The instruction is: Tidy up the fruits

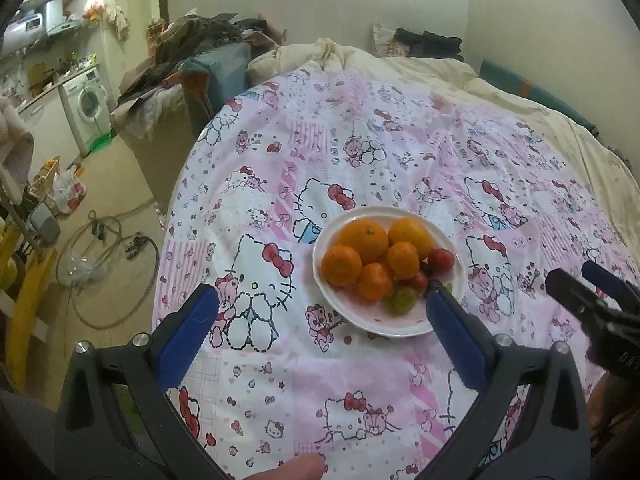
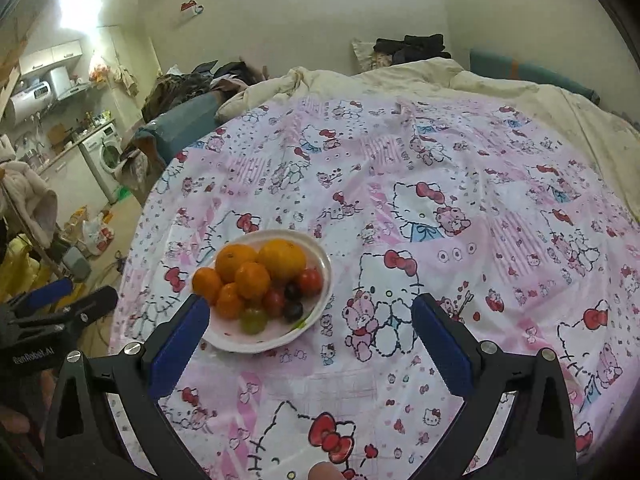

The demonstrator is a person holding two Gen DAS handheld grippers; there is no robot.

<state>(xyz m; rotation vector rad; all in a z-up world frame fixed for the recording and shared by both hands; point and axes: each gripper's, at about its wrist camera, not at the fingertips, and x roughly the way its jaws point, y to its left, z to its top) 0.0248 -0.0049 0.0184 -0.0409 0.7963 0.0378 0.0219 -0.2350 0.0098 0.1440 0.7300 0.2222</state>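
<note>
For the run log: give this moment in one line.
left gripper open, empty | right gripper open, empty | fruit piled on plate | sorting not begun

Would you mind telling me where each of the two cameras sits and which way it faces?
Left wrist: on the left gripper, looking forward and down over the bed at the white plate of fruit; its own blue fingers spread wide, a fingertip at the bottom edge, the right gripper at right.
Right wrist: on the right gripper, facing the same way, plate left of centre; own open fingers, the left gripper at left.
Shared: the plate of fruit, the cartoon-cat bedsheet, the washing machine.
</note>
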